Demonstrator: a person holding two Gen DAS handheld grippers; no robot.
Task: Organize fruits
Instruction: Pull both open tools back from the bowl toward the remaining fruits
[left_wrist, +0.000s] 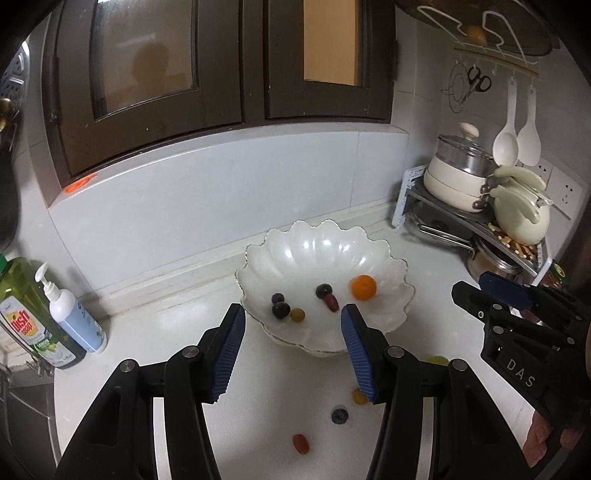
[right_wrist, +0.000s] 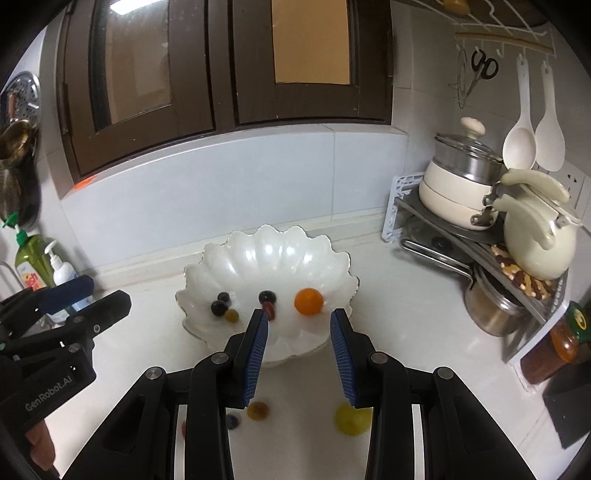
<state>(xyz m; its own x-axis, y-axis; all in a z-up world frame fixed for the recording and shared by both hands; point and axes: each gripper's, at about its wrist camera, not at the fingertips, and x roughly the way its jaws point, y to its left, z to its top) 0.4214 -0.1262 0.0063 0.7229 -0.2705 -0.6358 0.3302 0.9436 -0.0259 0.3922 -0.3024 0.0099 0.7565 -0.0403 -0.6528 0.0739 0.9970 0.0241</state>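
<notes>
A white scalloped bowl (left_wrist: 325, 247) (right_wrist: 266, 254) stands on the white counter. In it lie an orange fruit (left_wrist: 363, 287) (right_wrist: 308, 301), dark blueberries (left_wrist: 280, 309) (right_wrist: 218, 307), a red grape tomato (left_wrist: 331, 302) and a small yellow-brown fruit (left_wrist: 297, 314). On the counter in front lie a blueberry (left_wrist: 339, 415), a red fruit (left_wrist: 300, 443), a brownish fruit (right_wrist: 258, 410) and a yellow fruit (right_wrist: 351, 418). My left gripper (left_wrist: 293, 317) is open and empty above the bowl's near rim. My right gripper (right_wrist: 299, 319) is open and empty, also above the near rim.
Dish soap bottle (left_wrist: 26, 317) and a pump bottle (left_wrist: 74, 317) stand at the left by the sink. A corner rack with pots (left_wrist: 465, 177) and a kettle (right_wrist: 535, 236) fills the right back. Jars (right_wrist: 554, 347) stand at the right.
</notes>
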